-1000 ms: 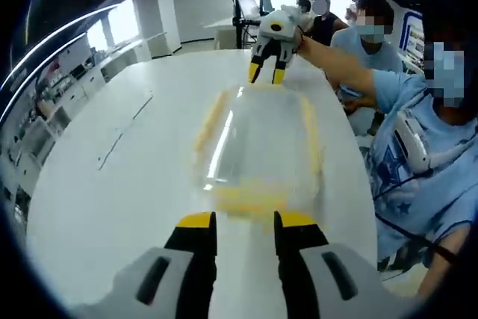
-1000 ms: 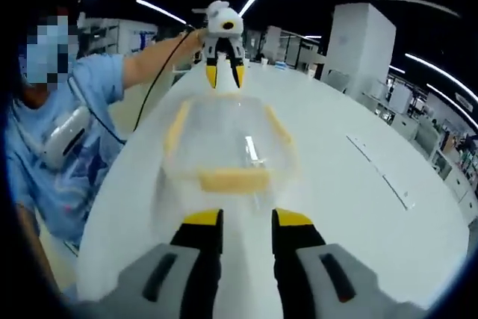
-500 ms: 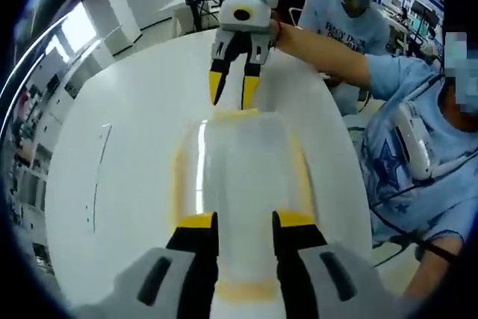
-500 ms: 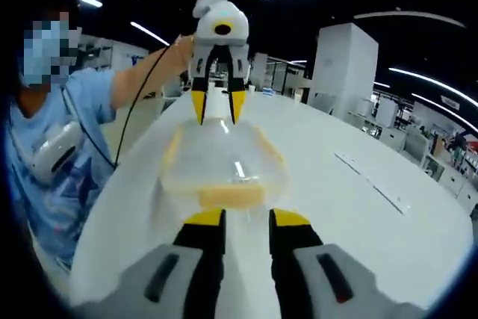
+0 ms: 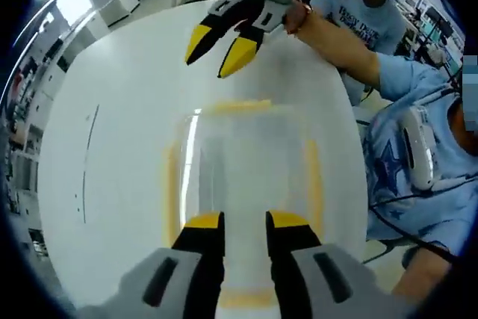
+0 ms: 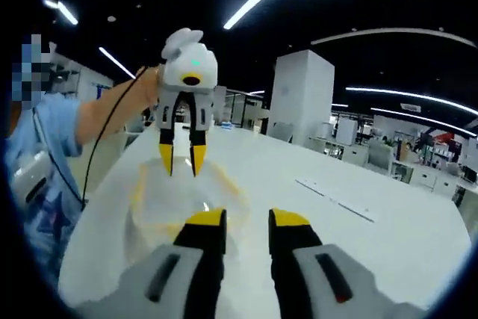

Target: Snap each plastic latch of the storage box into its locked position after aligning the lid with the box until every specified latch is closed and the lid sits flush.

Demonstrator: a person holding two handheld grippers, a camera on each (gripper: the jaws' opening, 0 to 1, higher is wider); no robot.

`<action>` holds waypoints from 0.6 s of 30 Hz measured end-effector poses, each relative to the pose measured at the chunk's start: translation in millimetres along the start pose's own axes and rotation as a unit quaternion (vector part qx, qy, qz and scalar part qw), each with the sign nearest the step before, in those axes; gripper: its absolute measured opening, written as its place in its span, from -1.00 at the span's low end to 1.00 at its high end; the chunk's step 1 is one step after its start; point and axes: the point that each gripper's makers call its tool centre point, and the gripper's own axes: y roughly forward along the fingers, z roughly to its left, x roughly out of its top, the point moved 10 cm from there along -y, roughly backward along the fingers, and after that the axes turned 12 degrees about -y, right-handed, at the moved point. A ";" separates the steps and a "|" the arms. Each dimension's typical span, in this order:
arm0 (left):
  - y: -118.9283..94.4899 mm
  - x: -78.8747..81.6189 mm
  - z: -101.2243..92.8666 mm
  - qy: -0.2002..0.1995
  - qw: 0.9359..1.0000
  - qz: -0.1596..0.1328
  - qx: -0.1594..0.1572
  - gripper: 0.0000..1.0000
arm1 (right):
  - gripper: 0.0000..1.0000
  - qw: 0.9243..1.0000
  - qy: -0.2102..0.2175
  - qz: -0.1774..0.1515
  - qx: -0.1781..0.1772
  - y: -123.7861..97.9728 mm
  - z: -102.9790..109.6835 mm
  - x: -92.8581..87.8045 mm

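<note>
A clear plastic storage box with its transparent lid on top lies flat on the white bench. Yellow latches line its four edges; motion blur hides whether they are snapped down.

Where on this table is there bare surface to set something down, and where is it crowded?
Bare white table lies wide open between the clear storage box and the far edge with thin dark marks. In the right gripper view, the stretch past the box is bare too. Crowded: over the box, where the left gripper and right gripper hover, and the person's side.
</note>
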 end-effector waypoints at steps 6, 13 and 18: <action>3.0 7.6 -1.5 -0.018 1.000 0.023 0.009 -0.60 | -0.57 1.000 0.005 -0.015 -0.009 -2.2 5.0 -16.4; 3.0 6.5 1.2 -0.036 0.999 0.015 0.007 -0.62 | -0.61 1.000 0.004 0.009 -0.020 -3.8 5.1 -26.4; 5.4 12.1 -1.8 -0.042 0.998 0.031 0.019 -0.63 | -0.85 1.000 0.002 0.008 -0.012 -1.1 6.4 -28.2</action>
